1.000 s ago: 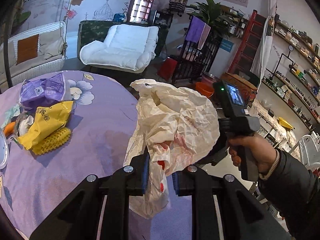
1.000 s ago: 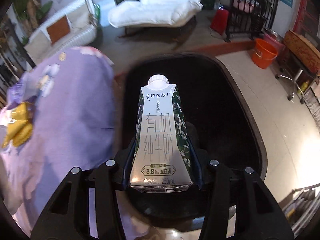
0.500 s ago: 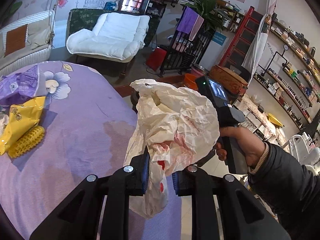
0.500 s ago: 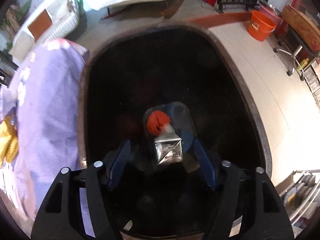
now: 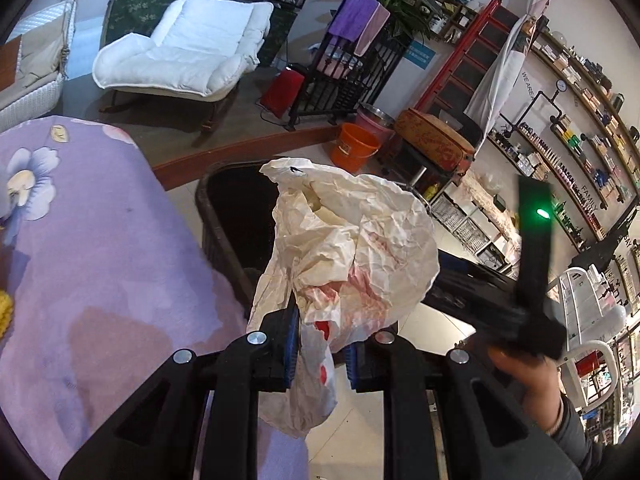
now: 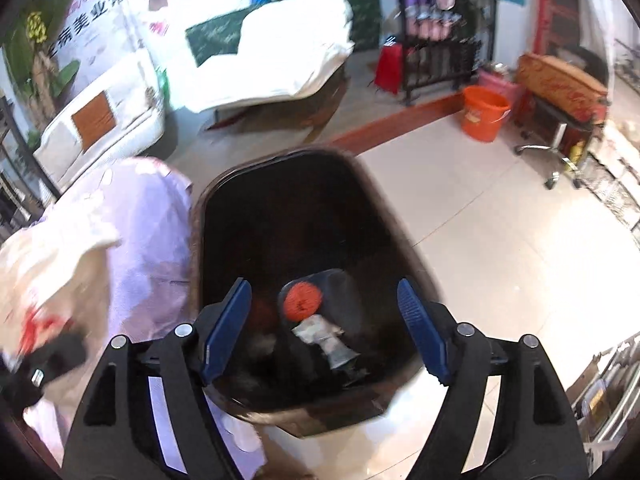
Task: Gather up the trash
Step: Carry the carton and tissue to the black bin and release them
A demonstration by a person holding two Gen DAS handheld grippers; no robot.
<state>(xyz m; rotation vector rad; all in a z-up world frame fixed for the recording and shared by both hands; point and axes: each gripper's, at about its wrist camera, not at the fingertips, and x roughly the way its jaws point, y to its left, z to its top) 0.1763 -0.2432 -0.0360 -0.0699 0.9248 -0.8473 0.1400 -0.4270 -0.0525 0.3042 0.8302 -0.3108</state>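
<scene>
My left gripper (image 5: 320,354) is shut on a crumpled cream paper wrapper (image 5: 352,248) with red marks, held over the edge of the purple tablecloth (image 5: 100,240) beside the dark bin (image 5: 236,216). In the right wrist view my right gripper (image 6: 326,330) hangs above the dark bin (image 6: 304,216), its jaws opening with nothing between them. The milk carton (image 6: 324,334) lies at the bottom of the bin next to an orange ridged piece (image 6: 303,301). The wrapper (image 6: 44,276) shows blurred at the left edge there.
An orange bucket (image 5: 354,148) and a pink tub stand on the tiled floor beyond the bin. A white lounge chair (image 5: 180,60) and black rack (image 5: 340,76) sit further back. A hand (image 5: 524,372) holds the right gripper's handle at the right.
The right gripper opened and let the milk carton drop into the bin, then rose. The left gripper carried the wrapper sideways from over the table towards the bin.
</scene>
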